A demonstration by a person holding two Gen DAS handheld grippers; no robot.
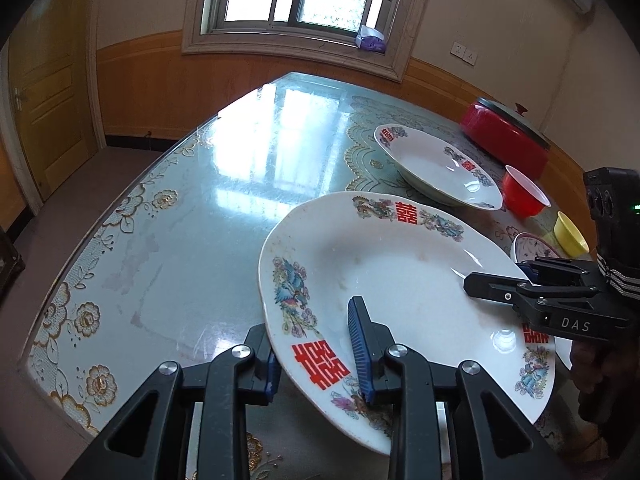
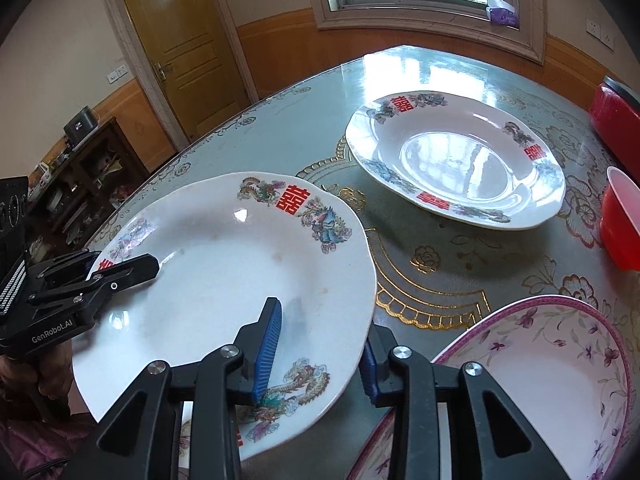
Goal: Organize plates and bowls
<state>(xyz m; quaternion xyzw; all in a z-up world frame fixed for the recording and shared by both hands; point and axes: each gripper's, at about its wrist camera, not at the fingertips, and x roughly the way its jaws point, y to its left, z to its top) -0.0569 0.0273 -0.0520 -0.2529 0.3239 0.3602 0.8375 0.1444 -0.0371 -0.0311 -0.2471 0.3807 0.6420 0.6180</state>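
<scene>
A white plate with red characters and bird patterns (image 1: pixel 400 280) is held above the table by both grippers; it also shows in the right wrist view (image 2: pixel 224 272). My left gripper (image 1: pixel 316 360) is shut on its near-left rim, one finger above and one below. My right gripper (image 2: pixel 316 356) is shut on the opposite rim and shows in the left wrist view (image 1: pixel 500 284). The left gripper shows in the right wrist view (image 2: pixel 120 268). A second matching plate (image 1: pixel 436 164) rests on the table beyond (image 2: pixel 456 160).
A red bowl (image 1: pixel 524 192), a yellow bowl (image 1: pixel 570 234) and a red lidded pot (image 1: pixel 508 132) stand at the right. A pink-rimmed floral bowl (image 2: pixel 540 380) lies near the right gripper. The glass-topped table (image 1: pixel 180 240) runs left to its edge.
</scene>
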